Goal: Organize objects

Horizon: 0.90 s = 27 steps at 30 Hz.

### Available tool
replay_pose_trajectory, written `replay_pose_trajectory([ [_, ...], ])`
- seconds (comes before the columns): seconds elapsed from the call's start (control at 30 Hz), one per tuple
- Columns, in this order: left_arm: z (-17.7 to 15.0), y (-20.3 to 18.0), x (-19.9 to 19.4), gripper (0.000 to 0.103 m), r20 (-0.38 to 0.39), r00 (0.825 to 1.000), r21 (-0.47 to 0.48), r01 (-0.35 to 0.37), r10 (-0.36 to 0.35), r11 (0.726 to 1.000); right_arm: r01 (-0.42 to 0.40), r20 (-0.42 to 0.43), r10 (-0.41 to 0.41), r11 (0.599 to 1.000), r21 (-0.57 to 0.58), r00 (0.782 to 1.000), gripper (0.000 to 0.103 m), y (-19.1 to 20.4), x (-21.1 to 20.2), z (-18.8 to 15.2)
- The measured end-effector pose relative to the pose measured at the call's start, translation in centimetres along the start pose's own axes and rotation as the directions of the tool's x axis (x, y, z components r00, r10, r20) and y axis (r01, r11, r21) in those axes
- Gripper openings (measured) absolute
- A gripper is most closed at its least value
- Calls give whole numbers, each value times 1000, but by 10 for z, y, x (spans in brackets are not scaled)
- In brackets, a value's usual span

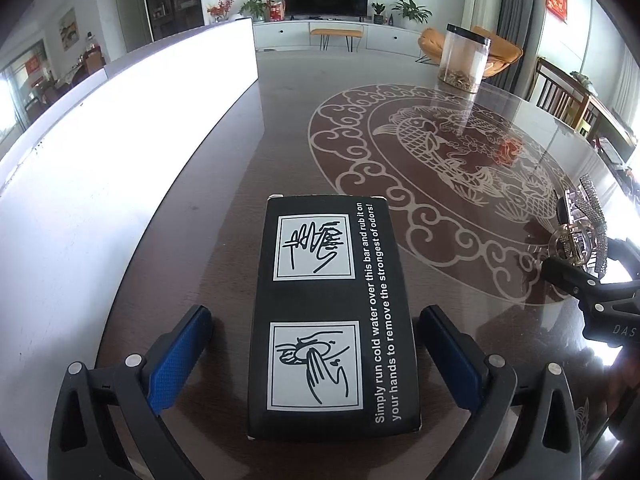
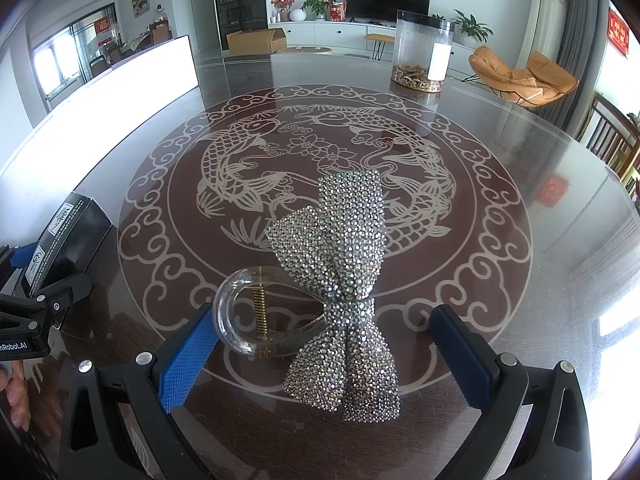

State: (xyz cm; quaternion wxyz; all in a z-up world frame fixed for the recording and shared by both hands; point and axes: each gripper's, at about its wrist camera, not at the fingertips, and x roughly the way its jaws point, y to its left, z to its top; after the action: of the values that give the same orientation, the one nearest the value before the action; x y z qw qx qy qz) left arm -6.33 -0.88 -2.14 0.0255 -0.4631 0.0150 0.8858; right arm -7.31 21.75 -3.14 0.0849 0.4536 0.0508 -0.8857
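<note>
1. Here, in the left wrist view, the black box [image 1: 334,316] lies flat on the tabletop [image 1: 280,120] between the left gripper [image 1: 316,354] jaws, its long axis running away from them; the jaws stand wide, released, pads clear of both sides.
2. In the right wrist view, the rhinestone bow clip [image 2: 336,292] sits between the right gripper [image 2: 322,358] jaws, which are spread; the left pad is at the clear ring, the right pad apart.

The table [image 2: 520,280] has a glossy glass top over dark wood. The box [image 1: 332,320] is matt black cardboard. The hair clip [image 2: 340,280] is clear plastic with a rough rhinestone bow.
</note>
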Motion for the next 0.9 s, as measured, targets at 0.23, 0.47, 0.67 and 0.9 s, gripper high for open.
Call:
replay_pose_trajectory([
  [0.23, -1, 1, -1, 103, 0, 1000, 0, 0, 0, 1000, 0, 0, 0, 1000, 0, 1000, 103, 0, 0, 0],
  [0.47, -1, 1, -1, 103, 0, 1000, 0, 0, 0, 1000, 0, 0, 0, 1000, 0, 1000, 103, 0, -1, 0],
  [0.67, -1, 1, -1, 103, 0, 1000, 0, 0, 0, 1000, 0, 0, 0, 1000, 0, 1000, 103, 0, -1, 0],
  [0.9, -1, 1, -1, 103, 0, 1000, 0, 0, 0, 1000, 0, 0, 0, 1000, 0, 1000, 103, 0, -1, 0],
])
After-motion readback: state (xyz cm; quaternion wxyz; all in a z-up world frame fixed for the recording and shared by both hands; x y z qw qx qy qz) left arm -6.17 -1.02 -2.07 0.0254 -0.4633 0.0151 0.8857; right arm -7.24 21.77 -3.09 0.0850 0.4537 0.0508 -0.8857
